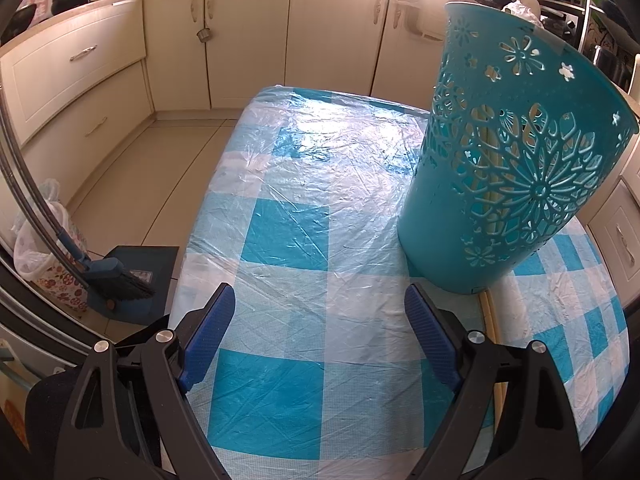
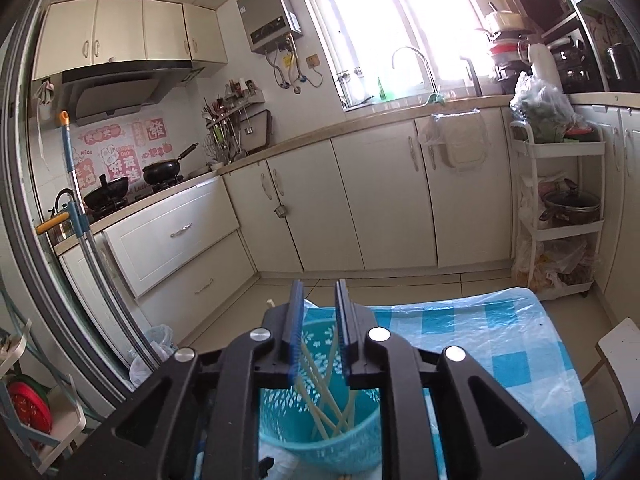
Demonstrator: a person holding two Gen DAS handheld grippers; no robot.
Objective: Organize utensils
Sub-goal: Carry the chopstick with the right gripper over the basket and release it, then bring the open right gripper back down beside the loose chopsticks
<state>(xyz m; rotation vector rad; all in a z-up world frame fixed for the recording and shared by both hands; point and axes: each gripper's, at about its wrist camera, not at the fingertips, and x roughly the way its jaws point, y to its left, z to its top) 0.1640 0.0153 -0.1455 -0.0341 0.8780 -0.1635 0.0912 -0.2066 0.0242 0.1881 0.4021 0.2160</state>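
Since the right gripper [image 2: 318,308] hangs right over the teal perforated basket [image 2: 320,432] with its jaws a narrow gap apart and nothing between them, the pale chopsticks [image 2: 320,392] look already dropped in, leaning loose against the wall. Risk: a careless pull-back clips the rim and tips this tall, light basket on the slick plastic-covered checked tablecloth [image 1: 288,240]. Left gripper [image 1: 320,312] sits wide apart, empty, near the base. One more chopstick [image 1: 491,332] lies beside it; grabbing it could nudge the basket.
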